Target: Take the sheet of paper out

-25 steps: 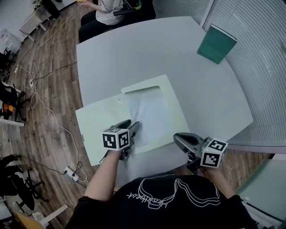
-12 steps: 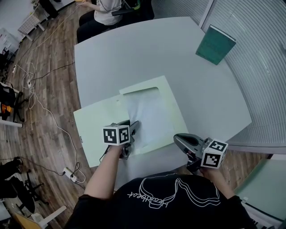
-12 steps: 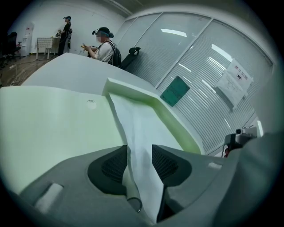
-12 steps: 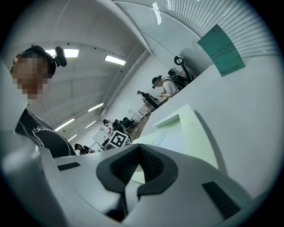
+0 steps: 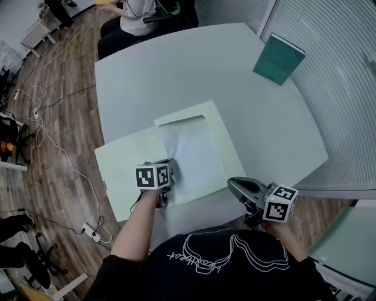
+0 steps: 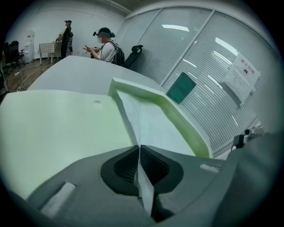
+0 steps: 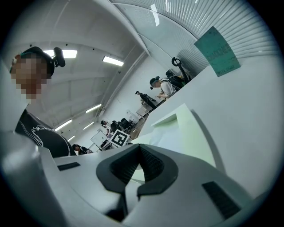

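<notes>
A pale green folder (image 5: pixel 120 170) lies open on the grey table (image 5: pixel 176 70); its right half has a cut-out window. A white sheet of paper (image 5: pixel 191 153) lies in that half. My left gripper (image 5: pixel 169 176) sits at the sheet's near left corner, and its jaws are closing with the sheet's edge between the pads. In the left gripper view the sheet (image 6: pixel 151 124) runs up from the left gripper (image 6: pixel 140 148), next to the folder (image 6: pixel 57 124). My right gripper (image 5: pixel 232 182) hovers near the table's front edge, right of the folder, shut and holding nothing (image 7: pixel 140 148).
A dark green book (image 5: pixel 278 59) lies at the table's far right. A person (image 5: pixel 138 14) sits at the far end. Cables (image 5: pixel 47 117) trail over the wooden floor on the left. A glass wall with blinds (image 5: pixel 346 70) runs along the right.
My left gripper's jaws, wide open before, have come together on the sheet's near left corner. The right gripper has stayed where it was.
</notes>
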